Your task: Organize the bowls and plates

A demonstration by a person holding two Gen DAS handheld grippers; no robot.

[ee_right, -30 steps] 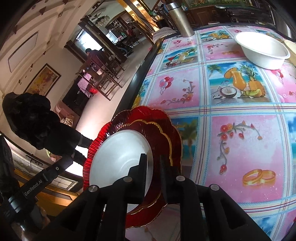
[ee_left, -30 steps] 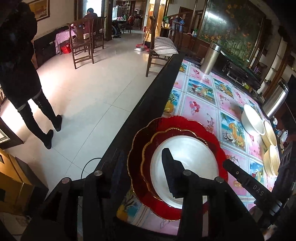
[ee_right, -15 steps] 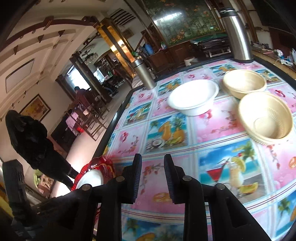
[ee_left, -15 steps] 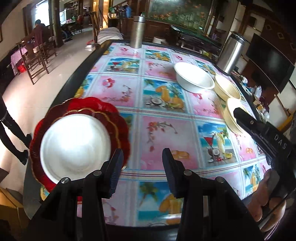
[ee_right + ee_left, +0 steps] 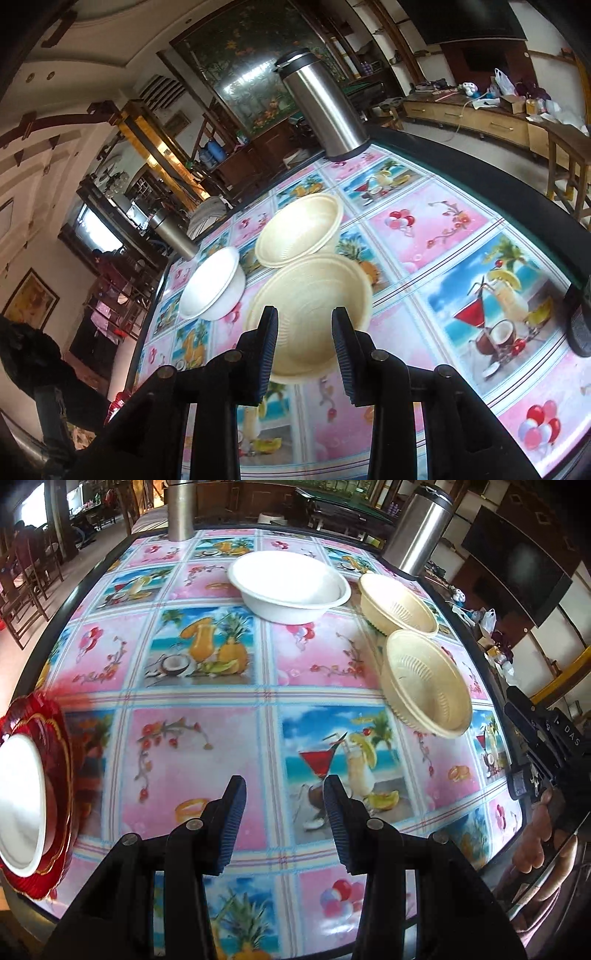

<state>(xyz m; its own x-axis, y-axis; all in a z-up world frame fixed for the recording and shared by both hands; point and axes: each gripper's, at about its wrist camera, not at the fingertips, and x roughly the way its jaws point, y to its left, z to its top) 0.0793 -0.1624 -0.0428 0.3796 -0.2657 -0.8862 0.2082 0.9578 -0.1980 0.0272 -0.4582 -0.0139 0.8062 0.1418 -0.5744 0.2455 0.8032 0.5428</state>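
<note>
My left gripper (image 5: 284, 794) hangs open over the picture tablecloth, nothing between its fingers. A stack of red scalloped plates (image 5: 61, 738) with a white plate (image 5: 18, 801) on top sits at the table's left edge. Farther off stand a white bowl (image 5: 288, 587) and two cream ribbed bowls, one far (image 5: 399, 605) and one near (image 5: 424, 686). My right gripper (image 5: 303, 321) points at the near cream bowl (image 5: 314, 291). Its jaws are opening, and the pads touch nothing. Behind are the far cream bowl (image 5: 299, 229) and the white bowl (image 5: 214, 288).
Two steel flasks stand at the table's far side, one at the corner (image 5: 417, 531) and one at the back edge (image 5: 181, 509). A hand (image 5: 543, 834) on a black handle shows at the right. A person in black (image 5: 29, 350) stands on the floor beyond the table's left edge.
Both views have swung away from the red plate stack and rightward across the table to the bowls. The right jaws have widened. The left gripper left the white plate empty.
</note>
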